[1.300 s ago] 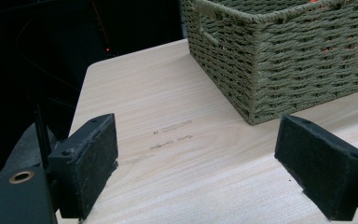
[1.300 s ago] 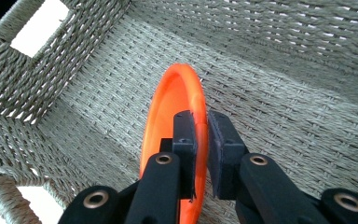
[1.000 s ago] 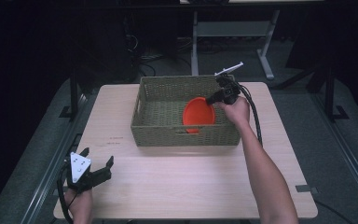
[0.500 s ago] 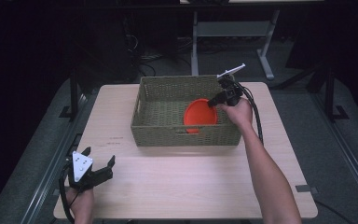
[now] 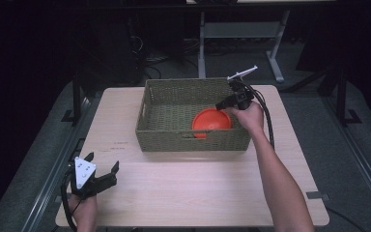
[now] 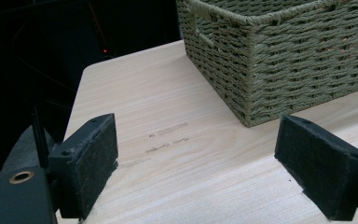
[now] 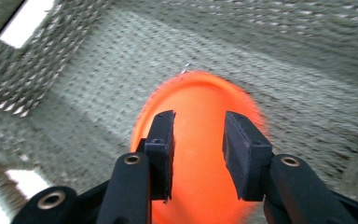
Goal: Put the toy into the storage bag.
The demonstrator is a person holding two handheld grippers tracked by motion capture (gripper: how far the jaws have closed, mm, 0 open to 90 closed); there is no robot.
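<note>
An orange plate (image 5: 210,121) lies in the right front part of an olive woven basket (image 5: 193,83) at the middle back of the table. My right gripper (image 5: 222,105) hangs just over the plate's right edge, inside the basket. In the right gripper view its jaws (image 7: 198,140) have just been opening and stand apart; the blurred plate (image 7: 196,95) lies below them, free of the pads. My left gripper (image 5: 102,162) rests at the table's front left corner, open, with bare wood between its pads (image 6: 91,158) and the basket's corner (image 6: 284,60) ahead.
The light wooden table (image 5: 183,193) has free room in front of and to the left of the basket. Dark floor, cables and a metal stand (image 5: 241,29) lie beyond the far edge. A cable trails from the right gripper along the forearm.
The plate stood tilted up in the right gripper's jaws; now it has dropped flatter onto the basket floor and those jaws have opened. The left gripper has not moved.
</note>
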